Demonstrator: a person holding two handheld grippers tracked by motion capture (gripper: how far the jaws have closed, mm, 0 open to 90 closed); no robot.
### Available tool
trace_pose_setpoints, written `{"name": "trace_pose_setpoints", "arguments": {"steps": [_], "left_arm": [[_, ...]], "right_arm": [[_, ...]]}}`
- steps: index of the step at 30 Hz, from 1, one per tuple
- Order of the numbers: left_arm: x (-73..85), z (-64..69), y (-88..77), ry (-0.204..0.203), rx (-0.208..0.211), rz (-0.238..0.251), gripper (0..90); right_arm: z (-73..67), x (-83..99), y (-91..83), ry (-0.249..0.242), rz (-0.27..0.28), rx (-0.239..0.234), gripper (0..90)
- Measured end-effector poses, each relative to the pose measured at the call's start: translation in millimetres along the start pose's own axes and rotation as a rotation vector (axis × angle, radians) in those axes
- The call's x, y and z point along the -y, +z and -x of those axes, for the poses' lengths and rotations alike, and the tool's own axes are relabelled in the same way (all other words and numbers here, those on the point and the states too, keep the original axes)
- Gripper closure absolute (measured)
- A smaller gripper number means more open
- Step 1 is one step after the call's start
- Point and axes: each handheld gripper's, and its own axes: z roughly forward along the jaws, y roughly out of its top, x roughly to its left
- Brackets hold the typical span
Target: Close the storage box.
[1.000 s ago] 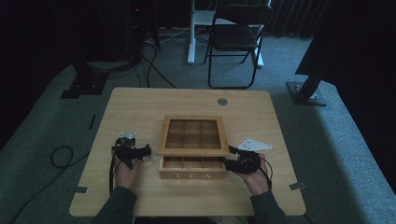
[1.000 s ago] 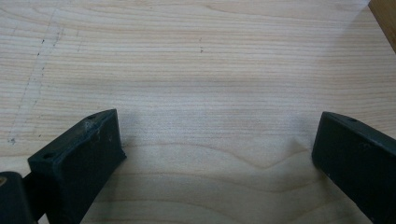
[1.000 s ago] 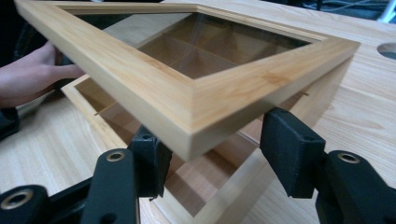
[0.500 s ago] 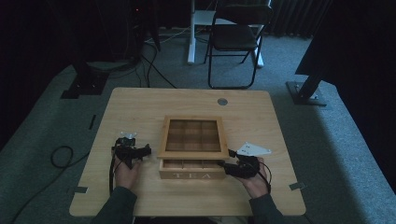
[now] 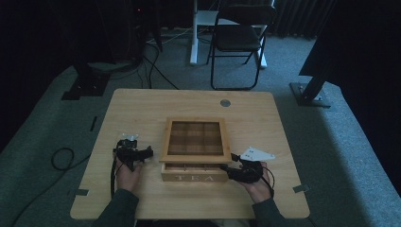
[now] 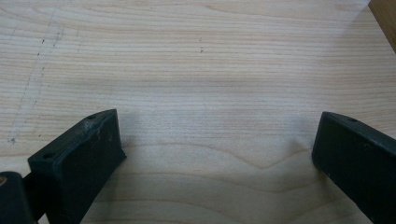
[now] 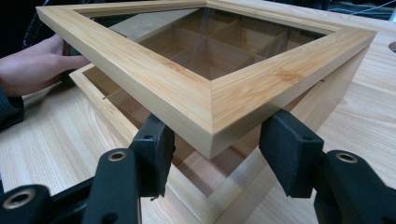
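Within the last second my right gripper (image 5: pixel 228 171) has edged in against the front right corner of the tea box (image 5: pixel 194 178), which sits a little forward of the middle of the table (image 5: pixel 265 123), and its jaws have just been closing with that corner of the glass-paned lid (image 7: pixel 210 102) between them. In the right gripper view the two pads sit against the two sides of the corner, so I read it as a light grasp on the lid. The lid's front edge stands tilted up off the box and the wooden dividers show in the gap beneath. I judge that the opening has begun but the lid is far from swung back. A corner pinch like this could slip as the lid rises. My left gripper (image 5: pixel 142 153) rests on bare wood just beside the box's left side, near the table's front left. Its jaws are spread wide with nothing in them. My left hand (image 7: pixel 32 65) lies close to the box and could steady it. A small grey disc (image 5: pixel 225 102) lies near the table's far edge, clear of the lid's swing, and a chair (image 5: pixel 236 38) stands beyond it.
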Motion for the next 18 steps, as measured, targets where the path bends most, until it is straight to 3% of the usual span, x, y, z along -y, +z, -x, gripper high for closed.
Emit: {"name": "trace_pose_setpoints", "arguments": {"steps": [18], "left_arm": [[0.0,0.0,0.0,0.000,0.000,0.000,1.6]], "right_arm": [[-2.0,9.9,0.5,0.001,-0.013,0.008,45.4]]}}
